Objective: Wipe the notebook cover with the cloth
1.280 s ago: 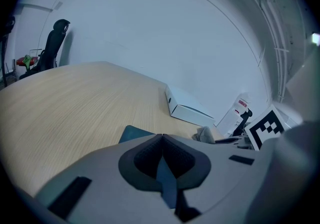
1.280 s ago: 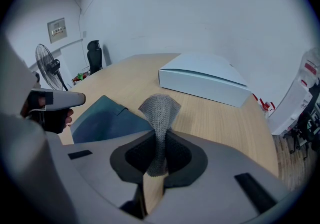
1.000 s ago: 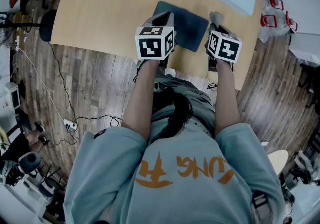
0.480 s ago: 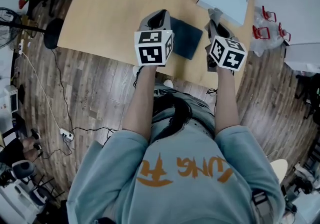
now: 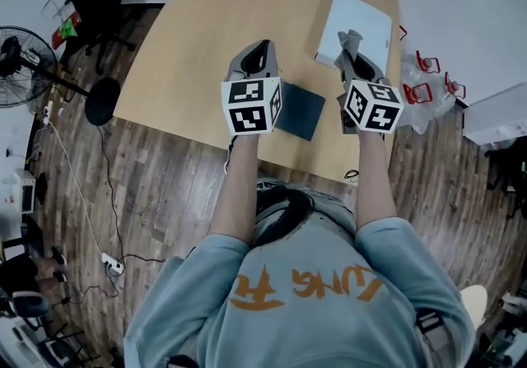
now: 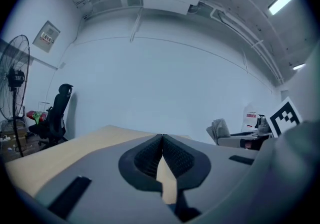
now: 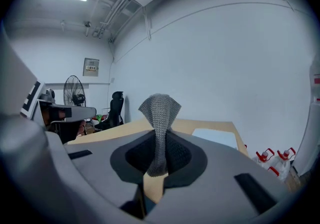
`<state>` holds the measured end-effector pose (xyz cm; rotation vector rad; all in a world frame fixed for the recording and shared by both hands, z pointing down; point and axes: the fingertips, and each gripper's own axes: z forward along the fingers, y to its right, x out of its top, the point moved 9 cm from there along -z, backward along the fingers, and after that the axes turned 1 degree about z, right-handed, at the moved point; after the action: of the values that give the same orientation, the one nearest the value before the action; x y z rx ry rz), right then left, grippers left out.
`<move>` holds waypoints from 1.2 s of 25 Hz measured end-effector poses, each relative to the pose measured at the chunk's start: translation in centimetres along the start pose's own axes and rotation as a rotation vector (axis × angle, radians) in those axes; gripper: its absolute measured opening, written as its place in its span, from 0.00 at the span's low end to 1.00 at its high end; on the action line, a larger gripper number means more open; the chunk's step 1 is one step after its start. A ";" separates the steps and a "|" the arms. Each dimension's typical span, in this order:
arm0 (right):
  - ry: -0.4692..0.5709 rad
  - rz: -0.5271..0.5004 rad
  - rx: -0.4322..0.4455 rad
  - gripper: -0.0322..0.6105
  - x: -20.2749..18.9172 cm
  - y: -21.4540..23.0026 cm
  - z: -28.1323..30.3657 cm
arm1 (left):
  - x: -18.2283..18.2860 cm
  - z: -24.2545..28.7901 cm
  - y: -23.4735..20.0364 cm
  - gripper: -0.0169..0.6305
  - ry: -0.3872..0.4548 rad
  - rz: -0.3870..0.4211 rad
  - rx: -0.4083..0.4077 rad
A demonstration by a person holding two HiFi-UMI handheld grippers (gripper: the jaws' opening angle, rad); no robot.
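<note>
Notebook (image 5: 300, 110) near front edge of table (image 5: 206, 29)

Noted grey left gripper (image 6: 162, 138) with jaws pressed together, empty; light wooden bench (image 6: 60, 148) beyond, black office chair (image 6: 56, 115) far left.

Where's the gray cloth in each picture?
Head view: the cloth pokes up from the right gripper, right of middle.
Left gripper view: cloth at the right, a small gray bunch.
Right gripper view: cloth in the middle, pinched between the jaws.
Shared landmark: the tan table.
</note>
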<state>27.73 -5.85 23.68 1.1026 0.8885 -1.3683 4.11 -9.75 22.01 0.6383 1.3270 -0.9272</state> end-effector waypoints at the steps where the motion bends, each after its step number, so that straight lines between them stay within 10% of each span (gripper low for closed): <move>1: 0.012 -0.020 0.000 0.09 0.9 -0.2 0.0 | 0.8 -0.2 0.0 0.05 0.016 0.016 0.007; 14: 0.305 -0.140 0.073 0.10 8.4 -3.2 -3.0 | 7.6 -3.5 -0.1 0.05 0.249 0.170 0.062; 30: 0.283 -0.119 0.003 0.09 7.4 -2.6 -4.2 | 6.6 -3.7 0.3 0.05 0.221 0.198 0.049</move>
<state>26.05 -3.73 15.19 1.2839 1.1730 -1.3285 2.35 -7.82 14.89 0.9132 1.4095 -0.7456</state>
